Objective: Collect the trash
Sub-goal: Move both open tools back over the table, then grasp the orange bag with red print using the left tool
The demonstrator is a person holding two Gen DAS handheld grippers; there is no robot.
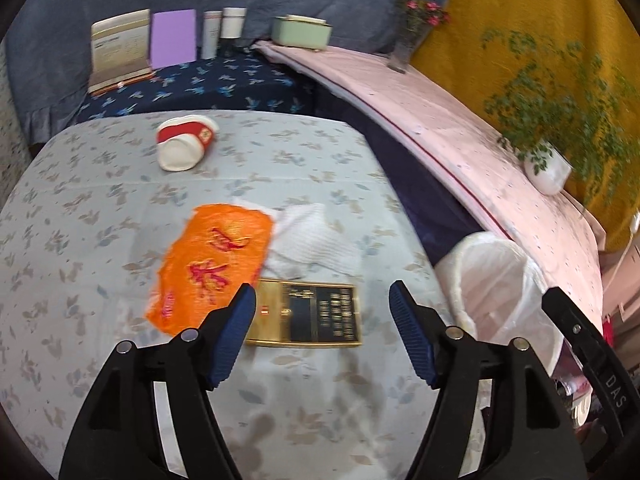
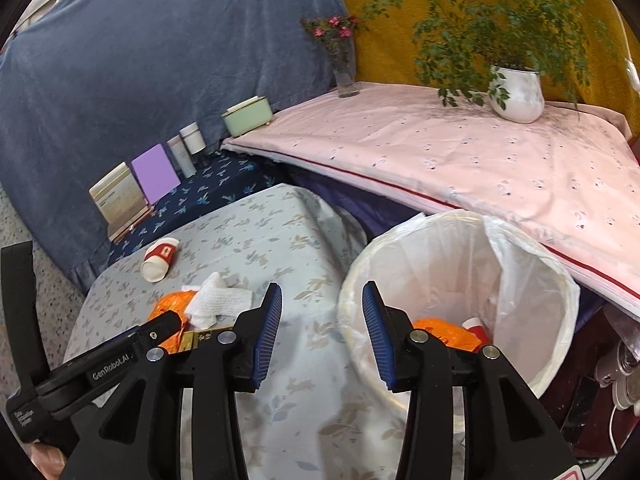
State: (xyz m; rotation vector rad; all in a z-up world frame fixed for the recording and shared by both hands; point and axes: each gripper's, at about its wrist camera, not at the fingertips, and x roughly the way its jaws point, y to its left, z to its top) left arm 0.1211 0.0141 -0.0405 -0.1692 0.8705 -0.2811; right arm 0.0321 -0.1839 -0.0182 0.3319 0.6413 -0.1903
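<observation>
On the floral table lie an orange wrapper (image 1: 214,268), a white tissue (image 1: 310,240), a gold-and-black flat box (image 1: 308,312) and a tipped red-and-white paper cup (image 1: 186,142). My left gripper (image 1: 322,300) is open and empty, just above the gold box. The bin with a white liner (image 2: 460,280) stands right of the table and holds an orange wrapper (image 2: 448,334) and a red cup (image 2: 476,326). My right gripper (image 2: 322,300) is open and empty over the bin's left rim. The cup (image 2: 159,258), tissue (image 2: 218,300) and wrapper (image 2: 170,306) also show in the right wrist view.
A pink-covered surface (image 2: 460,160) carries a potted plant (image 2: 518,92) and a flower vase (image 2: 346,76). Books (image 1: 120,48), small bottles (image 1: 222,30) and a green box (image 1: 302,30) stand on the dark blue cloth behind the table. Cables and devices (image 2: 612,368) lie right of the bin.
</observation>
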